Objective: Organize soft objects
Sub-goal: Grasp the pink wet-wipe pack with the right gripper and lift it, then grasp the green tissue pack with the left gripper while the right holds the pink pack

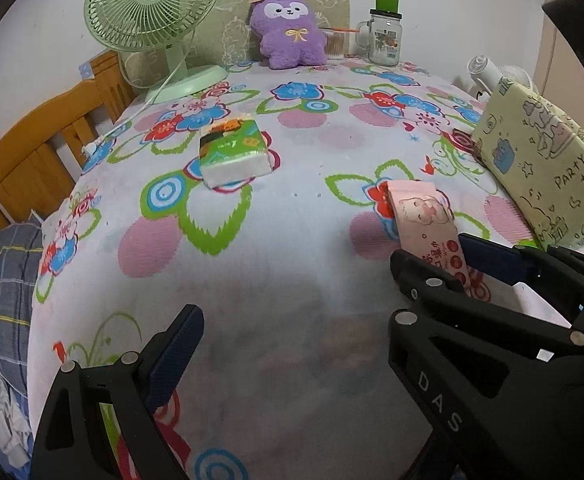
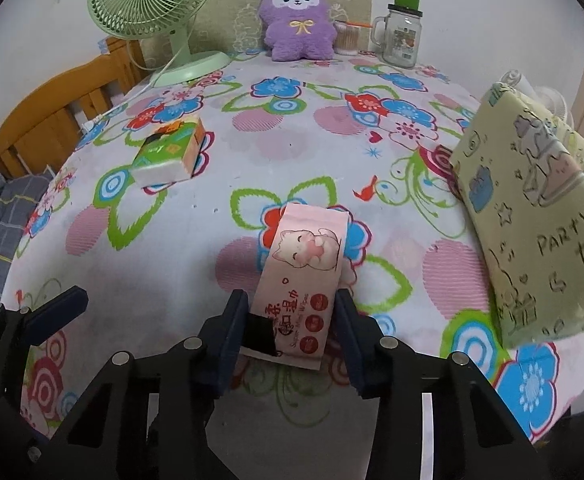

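Note:
A pink wet-wipes pack with a cat print lies on the floral tablecloth. My right gripper is shut on its near end, one blue pad against each side. The left wrist view shows the same pack with the right gripper on it. My left gripper stands open over bare cloth with nothing between its fingers. A green tissue pack lies left of centre. A purple plush sits upright at the back. A yellow-green "PARTY TIME" cushion leans at the right.
A green desk fan stands at the back left, its cord trailing over the cloth. A glass mug jar with a green lid and a cotton-swab tub stand at the back right. A wooden frame and plaid bedding lie left.

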Demonstrator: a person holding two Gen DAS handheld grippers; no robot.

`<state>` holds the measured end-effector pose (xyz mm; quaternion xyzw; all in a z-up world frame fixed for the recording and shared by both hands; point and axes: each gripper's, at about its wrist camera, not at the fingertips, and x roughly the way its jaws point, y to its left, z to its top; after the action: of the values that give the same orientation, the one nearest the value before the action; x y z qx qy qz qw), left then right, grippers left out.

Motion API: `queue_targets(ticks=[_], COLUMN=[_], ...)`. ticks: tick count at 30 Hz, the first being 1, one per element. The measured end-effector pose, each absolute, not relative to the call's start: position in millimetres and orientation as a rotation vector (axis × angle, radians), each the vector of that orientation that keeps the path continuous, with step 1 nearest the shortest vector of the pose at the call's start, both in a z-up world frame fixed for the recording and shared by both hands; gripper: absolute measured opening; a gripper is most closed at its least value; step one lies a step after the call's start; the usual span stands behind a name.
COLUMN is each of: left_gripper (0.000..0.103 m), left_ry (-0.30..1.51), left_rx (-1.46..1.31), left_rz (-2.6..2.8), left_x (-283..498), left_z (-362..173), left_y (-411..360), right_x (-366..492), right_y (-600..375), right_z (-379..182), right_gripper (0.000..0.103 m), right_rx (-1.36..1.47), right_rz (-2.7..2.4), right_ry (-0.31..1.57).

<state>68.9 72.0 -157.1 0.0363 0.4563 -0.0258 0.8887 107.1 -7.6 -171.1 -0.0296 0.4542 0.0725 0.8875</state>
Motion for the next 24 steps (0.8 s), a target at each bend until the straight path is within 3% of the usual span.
queue_targets(ticks=[24], left_gripper=[0.094], left_ry=[0.919], left_rx=[0.072], left_rz=[0.059], left_x=[149], left_z=[-127], left_y=[81], right_x=[181], right_y=[-6], right_z=[-132], right_gripper=[0.046], right_rx=[-0.025], right_rz=[0.213], right_ry=[0.887])
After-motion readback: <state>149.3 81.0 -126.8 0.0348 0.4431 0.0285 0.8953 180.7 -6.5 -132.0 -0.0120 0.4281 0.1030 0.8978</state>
